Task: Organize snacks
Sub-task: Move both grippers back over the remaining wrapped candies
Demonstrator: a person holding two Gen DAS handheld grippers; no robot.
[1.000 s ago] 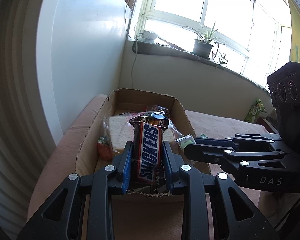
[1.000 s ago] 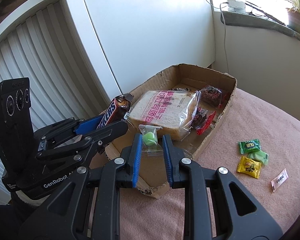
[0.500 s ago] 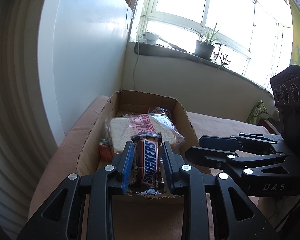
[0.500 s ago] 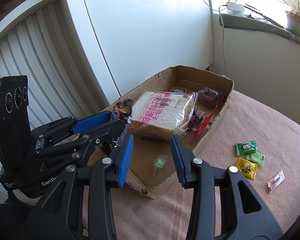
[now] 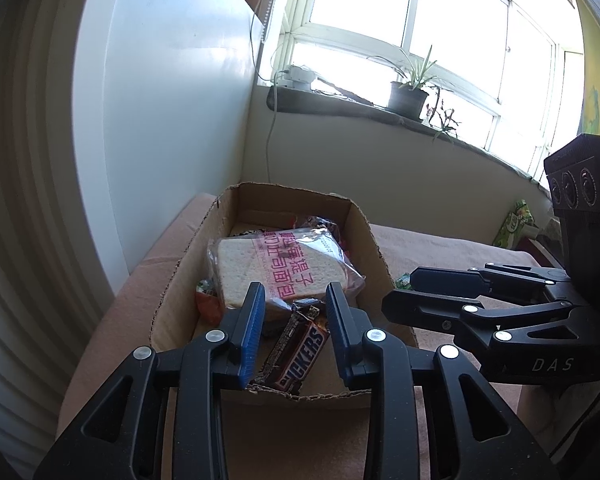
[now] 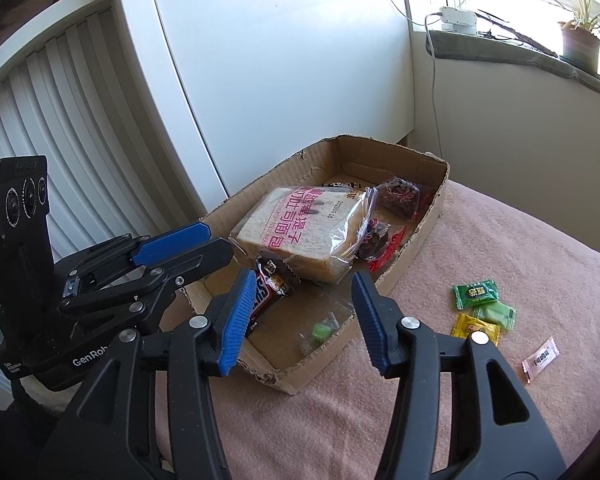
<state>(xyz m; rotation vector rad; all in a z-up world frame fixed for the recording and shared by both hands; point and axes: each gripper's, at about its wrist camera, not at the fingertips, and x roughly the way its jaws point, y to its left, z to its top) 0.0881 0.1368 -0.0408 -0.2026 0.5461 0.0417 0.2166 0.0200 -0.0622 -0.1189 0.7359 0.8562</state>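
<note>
both grippers hover over the cardboard box (image 6: 432,216); left gripper (image 5: 296,300) fingers just eased apart, snickers bar (image 5: 300,354) lying loose below; right gripper (image 6: 304,286) fingers just spread wide, green candy bag (image 6: 320,332) on the box floor

Cardboard box (image 6: 428,216): plain brown. Bread bag (image 6: 312,224): clear, pink lettering. Snickers bar (image 6: 270,294): brown wrapper, blue-and-white logo. Candies near the cloth's right edge: green (image 6: 476,293), pale green (image 6: 496,314), yellow (image 6: 474,327), pink (image 6: 540,359). Cloth (image 6: 500,248): pink. Gripper pads (image 6: 236,320): ribbed blue.
</note>
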